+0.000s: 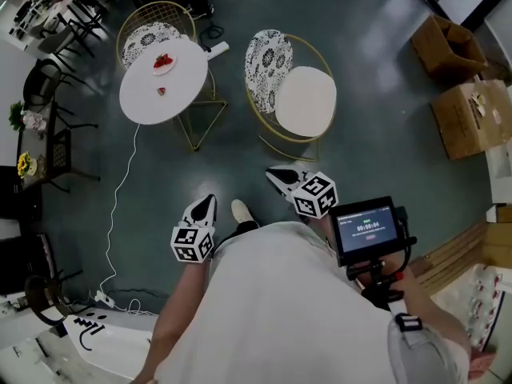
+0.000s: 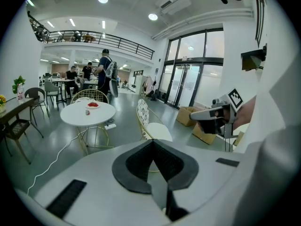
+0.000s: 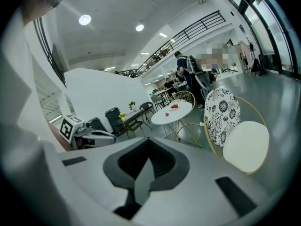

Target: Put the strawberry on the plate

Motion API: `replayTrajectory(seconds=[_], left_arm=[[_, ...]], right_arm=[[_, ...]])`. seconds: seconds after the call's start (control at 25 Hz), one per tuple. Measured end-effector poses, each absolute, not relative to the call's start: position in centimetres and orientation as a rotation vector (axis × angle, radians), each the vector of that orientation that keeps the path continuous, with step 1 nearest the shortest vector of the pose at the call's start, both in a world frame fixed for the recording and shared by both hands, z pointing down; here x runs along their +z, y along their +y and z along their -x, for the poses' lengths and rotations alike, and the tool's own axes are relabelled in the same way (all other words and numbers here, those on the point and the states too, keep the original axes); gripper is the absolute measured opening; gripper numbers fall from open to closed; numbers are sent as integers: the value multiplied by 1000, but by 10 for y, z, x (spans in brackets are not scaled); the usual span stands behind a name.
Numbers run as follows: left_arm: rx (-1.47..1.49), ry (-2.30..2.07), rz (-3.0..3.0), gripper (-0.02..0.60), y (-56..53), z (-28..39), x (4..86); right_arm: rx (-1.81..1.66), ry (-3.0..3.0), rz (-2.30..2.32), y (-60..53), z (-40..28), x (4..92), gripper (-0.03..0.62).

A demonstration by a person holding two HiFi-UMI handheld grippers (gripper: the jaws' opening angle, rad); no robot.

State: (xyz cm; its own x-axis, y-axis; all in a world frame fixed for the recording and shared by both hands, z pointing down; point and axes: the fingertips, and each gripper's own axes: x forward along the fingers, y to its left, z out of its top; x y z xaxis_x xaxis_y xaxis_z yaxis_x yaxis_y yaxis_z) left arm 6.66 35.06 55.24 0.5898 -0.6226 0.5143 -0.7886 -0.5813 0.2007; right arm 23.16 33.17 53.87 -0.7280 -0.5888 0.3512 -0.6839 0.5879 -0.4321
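Note:
A round white table (image 1: 180, 94) stands far ahead on the left. On it a small plate (image 1: 163, 62) holds red strawberries, and one loose strawberry (image 1: 161, 91) lies nearer the middle. My left gripper (image 1: 208, 202) and right gripper (image 1: 274, 174) are held out in front of the body, well short of the table, both shut with nothing between the jaws. The left gripper view shows the table (image 2: 101, 117), the plate (image 2: 92, 105) and the loose strawberry (image 2: 87, 112) in the distance. The right gripper view shows the plate (image 3: 174, 106) and the strawberry (image 3: 167, 114) too.
A gold-framed chair with a white cushion (image 1: 304, 98) stands between me and the table's right side. Another chair (image 1: 152, 34) sits behind the table. A white cable (image 1: 120, 190) runs across the floor. Cardboard boxes (image 1: 472, 118) sit at the right. People stand far off (image 2: 106, 74).

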Motion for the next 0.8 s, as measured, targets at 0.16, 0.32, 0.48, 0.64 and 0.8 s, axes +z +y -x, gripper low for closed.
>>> replayTrajectory(seconds=[0.16, 0.32, 0.48, 0.64, 0.8], left_arm=[[527, -1131, -2433, 3, 318, -51, 547], [507, -1147, -2425, 5, 297, -27, 546], [502, -1157, -2399, 4, 280, 3, 550], [497, -1149, -2394, 3, 264, 28, 552], [474, -1160, -2393, 3, 250, 48, 554]], right_arm=[[835, -2618, -1107, 304, -220, 538, 5], [833, -2604, -1140, 276, -204, 535, 5], [811, -2593, -1149, 249, -183, 531, 5], [799, -2588, -1149, 227, -155, 528, 5], [779, -2588, -1125, 214, -130, 527, 5]])
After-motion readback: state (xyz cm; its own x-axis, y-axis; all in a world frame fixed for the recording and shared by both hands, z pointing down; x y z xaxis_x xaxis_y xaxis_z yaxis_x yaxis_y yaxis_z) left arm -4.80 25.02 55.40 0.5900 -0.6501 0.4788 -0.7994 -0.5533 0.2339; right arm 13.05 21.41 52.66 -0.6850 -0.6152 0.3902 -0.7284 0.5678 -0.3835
